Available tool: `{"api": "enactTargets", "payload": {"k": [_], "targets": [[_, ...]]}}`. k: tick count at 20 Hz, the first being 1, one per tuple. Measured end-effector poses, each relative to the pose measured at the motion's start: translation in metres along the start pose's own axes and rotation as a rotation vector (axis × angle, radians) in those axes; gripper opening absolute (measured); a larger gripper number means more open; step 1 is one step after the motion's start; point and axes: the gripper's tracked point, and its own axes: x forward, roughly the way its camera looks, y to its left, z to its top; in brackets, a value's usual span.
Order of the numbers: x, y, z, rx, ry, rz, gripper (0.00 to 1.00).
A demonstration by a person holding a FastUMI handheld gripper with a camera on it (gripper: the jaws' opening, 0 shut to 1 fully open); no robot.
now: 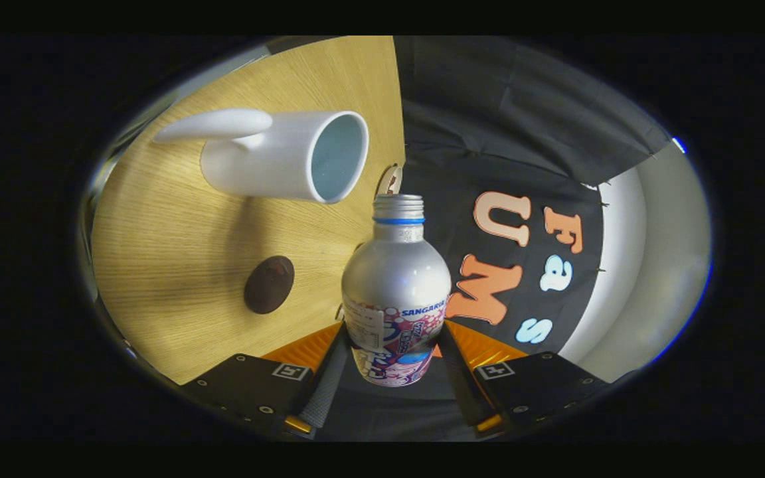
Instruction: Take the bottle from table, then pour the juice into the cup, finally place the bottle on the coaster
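Bottle [396, 292] sits between our two fingers [324, 382], which press on the printed lower body from either side, so we have it firmly clamped low down. The gripper [392, 372] is rolled sideways, and the bottle is lifted clear of the table [176, 279], its cap off and its threaded mouth pointing ahead toward the cup.

We judge it a thin metal bottle: stiff enough to take the squeeze, but smooth and probably slippery where the label wraps it. How much juice remains we cannot tell, so its weight is uncertain; a full one would pull at a grip this low. The wide body just under the shoulder gives the pads the most to bear on, and we keep clear of the narrow neck.

Just beyond the mouth stands the white cup [283, 159], handle away from the bottle, its opening near the bottle's lip. Off to the side on the table lies the dark round coaster [269, 284], well apart from the cup.
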Motion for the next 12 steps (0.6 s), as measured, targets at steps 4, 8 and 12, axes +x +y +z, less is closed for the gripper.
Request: {"api": "enactTargets", "payload": {"k": [4, 8, 12], "targets": [[-0.0017, -0.0027, 0.0050, -0.034, -0.014, 0.000, 0.76], [-0.0011, -0.0058, 0.0053, -0.057, -0.019, -0.002, 0.76], [0.0011, -0.0065, 0.0044, -0.071, -0.019, 0.007, 0.76]]}}
